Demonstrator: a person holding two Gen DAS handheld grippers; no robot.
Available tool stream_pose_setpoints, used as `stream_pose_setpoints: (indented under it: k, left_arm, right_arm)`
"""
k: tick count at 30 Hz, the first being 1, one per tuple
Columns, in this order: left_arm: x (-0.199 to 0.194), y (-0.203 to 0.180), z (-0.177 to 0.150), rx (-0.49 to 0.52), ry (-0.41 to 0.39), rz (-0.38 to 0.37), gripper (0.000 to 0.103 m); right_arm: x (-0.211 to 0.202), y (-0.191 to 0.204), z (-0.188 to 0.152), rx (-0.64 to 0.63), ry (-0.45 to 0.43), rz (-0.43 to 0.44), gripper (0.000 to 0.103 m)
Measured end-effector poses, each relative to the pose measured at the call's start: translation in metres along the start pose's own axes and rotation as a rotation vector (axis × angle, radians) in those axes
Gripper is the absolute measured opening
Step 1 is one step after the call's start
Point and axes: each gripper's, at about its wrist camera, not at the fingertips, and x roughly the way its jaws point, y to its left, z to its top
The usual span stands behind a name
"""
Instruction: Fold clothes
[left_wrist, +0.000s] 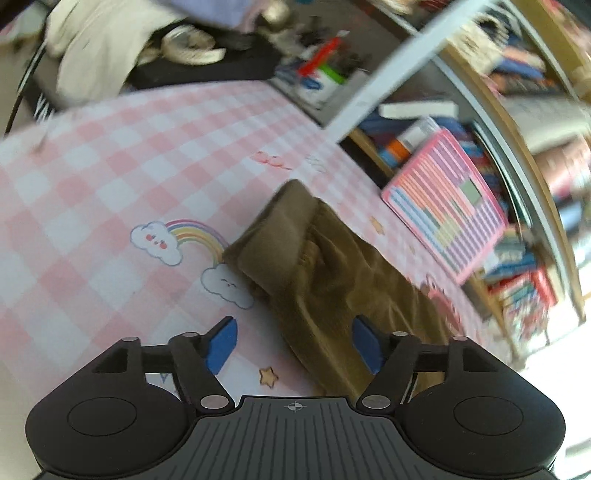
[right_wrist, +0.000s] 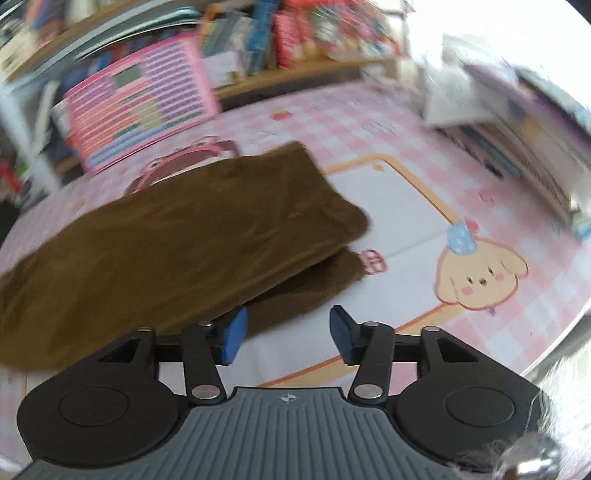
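Note:
An olive-brown garment (left_wrist: 325, 266) lies on the pink checked table cover (left_wrist: 110, 177), one end folded over itself. My left gripper (left_wrist: 293, 341) is open above the table, its right blue pad over the garment's near edge, holding nothing. In the right wrist view the same garment (right_wrist: 177, 236) lies flat, folded in two layers, with its end toward the middle. My right gripper (right_wrist: 286, 334) is open and empty, hovering just off the garment's near corner, with its left pad (right_wrist: 233, 334) at the cloth's edge.
A pink striped board (left_wrist: 447, 199) leans against bookshelves (left_wrist: 517, 258) at the table's far side; it also shows in the right wrist view (right_wrist: 140, 99). A cream cloth (left_wrist: 96, 48) and cluttered items sit beyond the table. Stacked books (right_wrist: 517, 140) stand at right.

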Motion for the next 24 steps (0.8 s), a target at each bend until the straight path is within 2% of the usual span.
stream_pose_setpoints:
  k: [2,6,9,13,15,21,24]
  left_arm:
    - [-0.008,-0.011,-0.007,0.088,-0.006,0.012,0.075]
    - [-0.022,-0.03,-0.026,0.24,-0.011,0.03,0.081]
    - [-0.032,-0.041,-0.044,0.321,-0.021,0.028,0.088]
    - [-0.037,-0.049,-0.067,0.424,0.01,0.045,0.095]
    - [-0.035,-0.049,-0.069,0.444,0.033,0.061,0.097]
    - [-0.037,-0.042,-0.065,0.395,0.011,0.089,0.099]
    - [-0.038,-0.047,-0.068,0.409,0.009,0.088,0.099]
  right_arm:
    - [-0.005,0.014,-0.007,-0.036,-0.01,0.019,0.054]
    - [-0.012,0.037,-0.024,-0.074,-0.002,0.058,0.068]
    - [-0.014,0.049,-0.03,-0.098,0.003,0.065,0.074]
    - [-0.018,0.063,-0.038,-0.129,0.009,0.069,0.079]
    - [-0.02,0.07,-0.041,-0.145,0.012,0.071,0.082]
    - [-0.021,0.078,-0.043,-0.176,0.014,0.063,0.086]
    - [-0.02,0.078,-0.041,-0.202,0.001,0.069,0.086]
